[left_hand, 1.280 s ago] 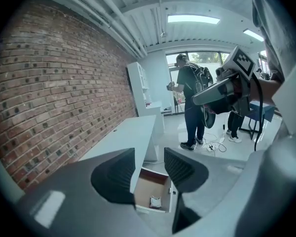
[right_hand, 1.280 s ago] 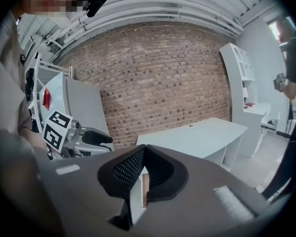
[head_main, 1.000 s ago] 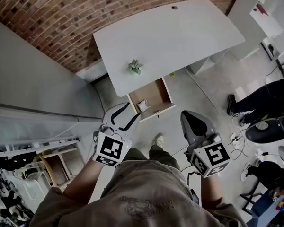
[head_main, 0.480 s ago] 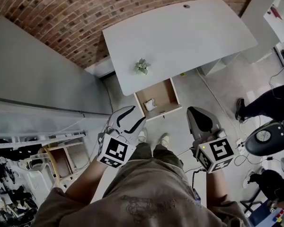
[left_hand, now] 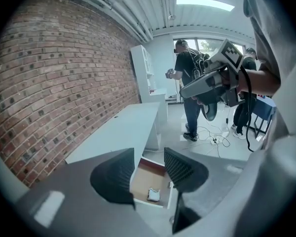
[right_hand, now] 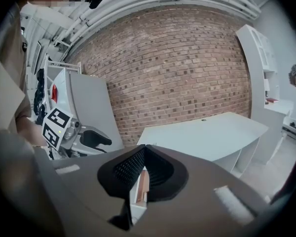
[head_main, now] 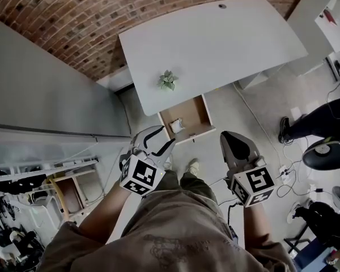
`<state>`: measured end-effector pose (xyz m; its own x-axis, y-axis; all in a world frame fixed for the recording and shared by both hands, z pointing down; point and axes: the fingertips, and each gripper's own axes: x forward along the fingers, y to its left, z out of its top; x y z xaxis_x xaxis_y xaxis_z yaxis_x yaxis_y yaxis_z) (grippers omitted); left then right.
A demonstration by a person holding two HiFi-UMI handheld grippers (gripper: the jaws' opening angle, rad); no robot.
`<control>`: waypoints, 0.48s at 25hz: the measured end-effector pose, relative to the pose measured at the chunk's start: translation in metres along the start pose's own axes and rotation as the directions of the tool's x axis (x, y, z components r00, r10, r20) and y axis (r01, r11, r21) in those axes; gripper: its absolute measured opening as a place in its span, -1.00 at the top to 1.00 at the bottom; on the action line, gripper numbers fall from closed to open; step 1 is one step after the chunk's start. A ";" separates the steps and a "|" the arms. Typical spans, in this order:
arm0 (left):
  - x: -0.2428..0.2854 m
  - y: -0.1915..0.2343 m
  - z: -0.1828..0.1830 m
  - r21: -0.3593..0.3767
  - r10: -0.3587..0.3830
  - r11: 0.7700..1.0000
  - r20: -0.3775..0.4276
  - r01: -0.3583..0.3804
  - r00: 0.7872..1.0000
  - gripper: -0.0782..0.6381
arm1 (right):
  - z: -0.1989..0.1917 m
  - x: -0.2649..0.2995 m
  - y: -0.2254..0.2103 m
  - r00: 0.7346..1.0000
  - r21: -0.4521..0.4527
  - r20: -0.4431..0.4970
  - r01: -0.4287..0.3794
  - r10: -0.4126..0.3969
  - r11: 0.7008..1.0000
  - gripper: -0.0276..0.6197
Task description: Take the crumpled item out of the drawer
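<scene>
Left tongs (head_main: 158, 143) hovering open, empty; right tongs (head_main: 233, 146) sitting closed, empty. At 1 o'clock, drawer (head_main: 196, 115) standing open, crumpled item (head_main: 177, 124) lying inside; best lowering left tongs, straddling it.

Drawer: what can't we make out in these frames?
Crumpled item: too small in head view to tell what it is.
Drawer: its rear is hidden by the desk edge in head view.
Right gripper view: the right gripper, jaws together, blocks all but a sliver of drawer; item hidden.
</scene>
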<state>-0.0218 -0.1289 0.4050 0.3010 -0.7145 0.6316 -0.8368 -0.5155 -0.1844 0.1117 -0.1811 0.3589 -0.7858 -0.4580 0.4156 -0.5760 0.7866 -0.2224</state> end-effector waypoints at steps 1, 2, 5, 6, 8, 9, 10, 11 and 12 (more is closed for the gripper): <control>0.005 0.001 -0.005 -0.001 -0.002 1.000 -0.008 0.002 1.000 0.28 | -0.001 0.003 0.001 1.000 0.007 0.006 -0.004 0.004 1.000 0.83; 0.011 0.002 -0.011 -0.001 -0.006 1.000 -0.017 0.006 1.000 0.28 | -0.003 0.006 0.001 1.000 0.013 0.013 -0.007 0.007 1.000 0.83; 0.029 0.004 -0.025 0.001 -0.031 1.000 -0.043 0.031 0.999 0.28 | -0.007 0.017 0.002 1.000 0.019 0.019 -0.013 0.012 1.000 0.82; 0.034 0.005 -0.030 0.001 -0.040 0.999 -0.055 0.040 0.998 0.28 | -0.009 0.022 0.002 1.000 0.022 0.016 -0.014 0.014 1.000 0.83; 0.047 0.006 -0.043 -0.004 -0.061 0.998 -0.084 0.061 0.995 0.28 | -0.016 0.032 0.000 1.000 0.033 -0.001 -0.012 0.012 0.999 0.83; 0.054 0.007 -0.049 -0.011 -0.073 0.997 -0.097 0.073 0.993 0.28 | -0.020 0.037 -0.001 1.000 0.040 -0.011 -0.008 0.008 0.999 0.83; 0.062 0.008 -0.056 -0.021 -0.086 0.996 -0.108 0.085 0.990 0.26 | -0.023 0.042 -0.003 1.000 0.047 -0.019 -0.002 0.003 0.999 0.82; 0.069 0.008 -0.062 -0.031 -0.098 0.995 -0.116 0.095 0.988 0.26 | -0.027 0.047 -0.004 1.000 0.053 -0.027 0.004 -0.002 0.999 0.82; 0.076 0.009 -0.069 -0.041 -0.109 0.994 -0.125 0.104 0.986 0.26 | -0.032 0.052 -0.005 0.999 0.057 -0.035 0.007 -0.005 0.998 0.83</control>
<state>-0.0378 -0.1550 0.5036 0.3309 -0.5895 0.7368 -0.8191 -0.5672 -0.0860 0.0808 -0.1957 0.4096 -0.7743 -0.4473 0.4475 -0.5937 0.7582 -0.2694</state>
